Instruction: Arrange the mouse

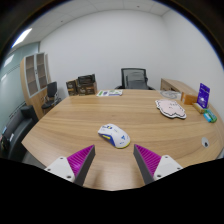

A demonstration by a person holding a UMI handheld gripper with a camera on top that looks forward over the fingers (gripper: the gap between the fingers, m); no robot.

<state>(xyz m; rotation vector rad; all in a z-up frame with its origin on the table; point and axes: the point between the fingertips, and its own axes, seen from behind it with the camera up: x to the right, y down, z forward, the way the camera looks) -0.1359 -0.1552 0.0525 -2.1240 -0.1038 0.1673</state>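
Lying on the table [70,125]: one mouse [114,135], just ahead of parted tongs [115,160].

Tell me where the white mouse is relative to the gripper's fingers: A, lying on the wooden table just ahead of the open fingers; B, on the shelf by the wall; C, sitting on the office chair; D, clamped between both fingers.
A: the white mouse lies on the wooden table just ahead of the gripper, whose fingers are spread and touch nothing.

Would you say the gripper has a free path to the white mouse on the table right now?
Probably yes: the gripper is open, and the mouse lies just ahead of its fingers on bare table, with nothing between them.
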